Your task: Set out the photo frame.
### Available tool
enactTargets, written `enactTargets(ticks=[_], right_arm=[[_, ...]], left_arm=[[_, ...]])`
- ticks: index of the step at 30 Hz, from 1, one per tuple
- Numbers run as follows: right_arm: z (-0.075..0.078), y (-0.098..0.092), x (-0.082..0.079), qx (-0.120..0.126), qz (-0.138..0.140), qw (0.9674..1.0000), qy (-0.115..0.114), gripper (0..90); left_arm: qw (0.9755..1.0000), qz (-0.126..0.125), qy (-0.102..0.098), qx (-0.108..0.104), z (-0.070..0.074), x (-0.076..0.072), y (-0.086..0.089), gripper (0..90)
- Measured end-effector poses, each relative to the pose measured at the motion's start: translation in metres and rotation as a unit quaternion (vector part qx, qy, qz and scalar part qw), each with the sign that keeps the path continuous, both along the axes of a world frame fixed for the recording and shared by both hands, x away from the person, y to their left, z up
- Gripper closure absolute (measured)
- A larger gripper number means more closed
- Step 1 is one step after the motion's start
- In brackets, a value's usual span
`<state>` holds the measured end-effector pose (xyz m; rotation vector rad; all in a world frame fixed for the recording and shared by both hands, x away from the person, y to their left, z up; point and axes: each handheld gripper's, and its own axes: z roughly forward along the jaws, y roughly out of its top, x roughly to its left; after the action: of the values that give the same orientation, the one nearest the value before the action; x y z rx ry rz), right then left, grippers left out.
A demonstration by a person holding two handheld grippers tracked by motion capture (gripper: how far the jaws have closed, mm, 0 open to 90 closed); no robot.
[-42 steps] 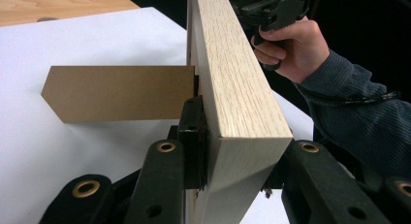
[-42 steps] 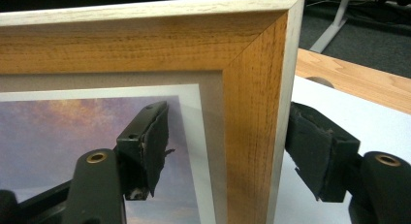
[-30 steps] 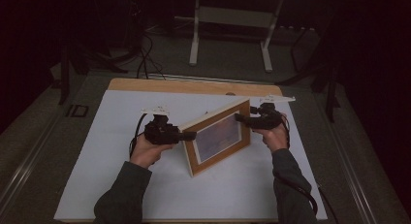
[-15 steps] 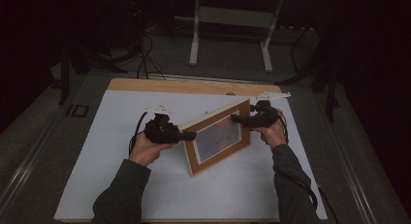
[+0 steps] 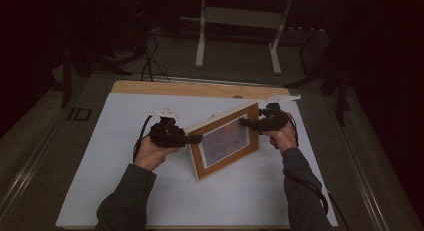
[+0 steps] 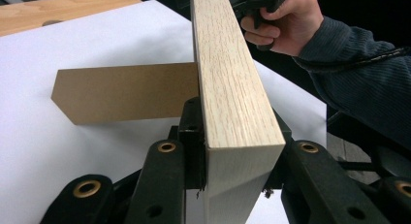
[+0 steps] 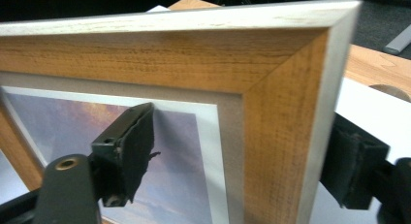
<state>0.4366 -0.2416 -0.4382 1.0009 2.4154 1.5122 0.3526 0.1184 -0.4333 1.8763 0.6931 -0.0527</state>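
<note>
High view: a wooden picture frame is seen standing on its lower edge near the middle of a white sheet that covers the table, its glazed front turned toward the near side and its top edge tilted away. The frame's left side is gripped by the left gripper, held in the person's left hand; the right side is gripped by the right gripper, held in the right hand.

In the left gripper view, the pale outer edge of the frame is seen pinched between the two black jaws, one on each face, and a brown cardboard stand is seen projecting from the frame's back over the sheet.

In the right gripper view, the frame's upper right corner is straddled by the jaws: one pad lies against the glass over a purple and orange sky print, and the other is seen behind the frame. Whether this grip is tight cannot be told.
</note>
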Motion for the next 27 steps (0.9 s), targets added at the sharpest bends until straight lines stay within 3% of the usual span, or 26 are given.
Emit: enactTargets(ticks=[12,27], right_arm=[[-0.001,-0.01,-0.003,0.014,-0.008,0.9998,0.013,31.4],[-0.004,-0.02,-0.008,0.032,-0.014,0.9992,0.018,43.3]], left_arm=[[0.9992,0.034,-0.007,0.021,0.002,0.001,-0.004,73.7],[0.9987,0.045,-0.011,0.021,0.001,0.003,0.0,75.4]])
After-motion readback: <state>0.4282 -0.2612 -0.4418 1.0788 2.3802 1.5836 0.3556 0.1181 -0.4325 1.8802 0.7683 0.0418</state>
